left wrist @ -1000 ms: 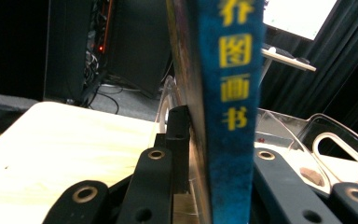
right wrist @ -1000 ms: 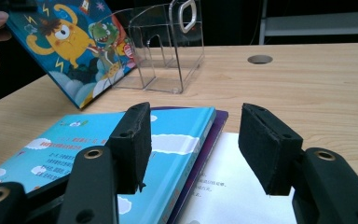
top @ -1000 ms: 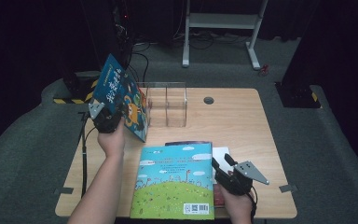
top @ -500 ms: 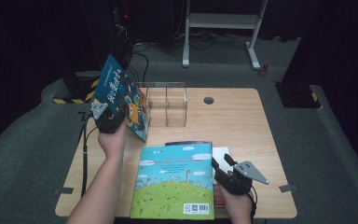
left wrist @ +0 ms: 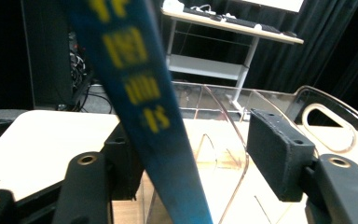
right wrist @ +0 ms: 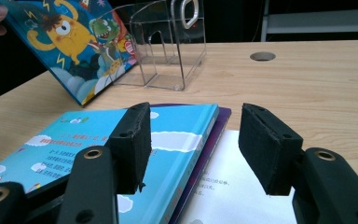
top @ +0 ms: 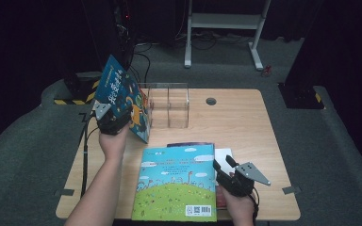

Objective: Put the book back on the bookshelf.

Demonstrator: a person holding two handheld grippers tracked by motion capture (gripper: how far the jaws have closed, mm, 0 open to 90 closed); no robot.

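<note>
A blue picture book with monsters on its cover (top: 122, 94) stands tilted at the table's left, its lower corner down by the clear acrylic holder (top: 169, 106). My left gripper (top: 113, 117) is at this book. In the left gripper view the book's blurred edge (left wrist: 140, 93) runs between the jaws of the left gripper (left wrist: 193, 135), close to the left one. A wide gap separates it from the right pad (left wrist: 279, 154). My right gripper (top: 222, 162) rests open near the front edge. Its jaws straddle the spine side of a flat sky-and-grass book (right wrist: 74, 140).
The flat book (top: 176, 183) lies on a purple book (top: 191, 144) and a white printed page (top: 224, 154). The holder (right wrist: 168, 46) has dividers and a handle slot. A cable hole (top: 211, 101) sits behind it. Bare wood (top: 245, 127) spreads to the right.
</note>
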